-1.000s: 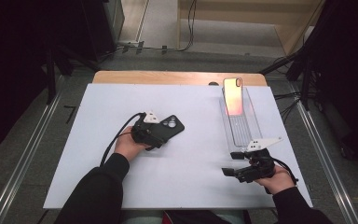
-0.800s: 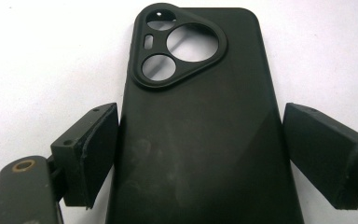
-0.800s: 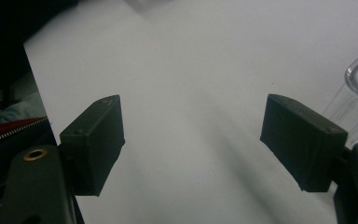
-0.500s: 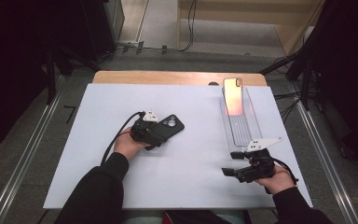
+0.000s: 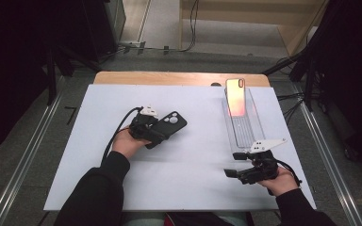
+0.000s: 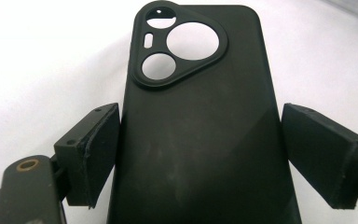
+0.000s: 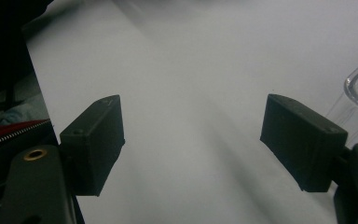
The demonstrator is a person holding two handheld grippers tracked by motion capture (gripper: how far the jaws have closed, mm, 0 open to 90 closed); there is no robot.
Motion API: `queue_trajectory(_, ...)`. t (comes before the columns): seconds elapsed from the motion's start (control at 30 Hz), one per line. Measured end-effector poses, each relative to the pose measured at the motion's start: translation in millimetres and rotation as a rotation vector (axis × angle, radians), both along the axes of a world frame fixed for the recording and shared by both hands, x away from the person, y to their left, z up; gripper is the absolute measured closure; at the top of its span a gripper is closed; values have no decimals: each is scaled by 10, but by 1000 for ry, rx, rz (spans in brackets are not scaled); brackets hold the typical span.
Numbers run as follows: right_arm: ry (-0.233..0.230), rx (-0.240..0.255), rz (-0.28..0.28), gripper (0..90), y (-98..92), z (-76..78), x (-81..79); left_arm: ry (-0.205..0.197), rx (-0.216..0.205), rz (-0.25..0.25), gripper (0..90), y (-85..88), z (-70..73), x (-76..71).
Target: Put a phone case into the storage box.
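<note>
Black phone case sits clamped between the left hand-held gripper's pads, lifted just off the white bench; the right hand-held gripper waits wide and empty, so placement remains.

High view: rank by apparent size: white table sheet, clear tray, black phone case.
1. White table sheet
2. Clear tray
3. Black phone case, partly hidden by the left claw and lifted nearer the camera, so slightly flattered.

The case looks like matt black rubbery plastic, faintly smudged. The tray is clear glossy plastic. The tabletop is smooth, matt white.
</note>
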State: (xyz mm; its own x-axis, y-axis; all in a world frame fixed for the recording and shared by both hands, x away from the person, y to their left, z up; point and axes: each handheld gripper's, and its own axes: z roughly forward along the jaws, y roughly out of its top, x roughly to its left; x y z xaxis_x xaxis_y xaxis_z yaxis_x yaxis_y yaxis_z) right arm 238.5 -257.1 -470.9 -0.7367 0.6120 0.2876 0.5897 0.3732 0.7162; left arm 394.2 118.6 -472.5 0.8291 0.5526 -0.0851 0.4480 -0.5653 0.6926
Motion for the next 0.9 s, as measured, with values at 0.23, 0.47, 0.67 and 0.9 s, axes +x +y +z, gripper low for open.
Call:
queue_trajectory(0.23, -23, 9, -5, 193, -2, 18, -5, 19, -4, 1, 147, 28, 150, -84)
queue_trajectory(0.47, -45, 15, -13, 189, -2, 32, -17, 27, -11, 2, 146, 42, 283, -203)
queue_trajectory(0.67, -58, 15, -19, 183, -2, 42, -22, 33, -13, -11, 146, 30, 339, -371)
queue_trajectory(0.9, -31, 3, -22, 179, -5, 52, -16, 60, -16, 5, 146, 43, 355, -540)
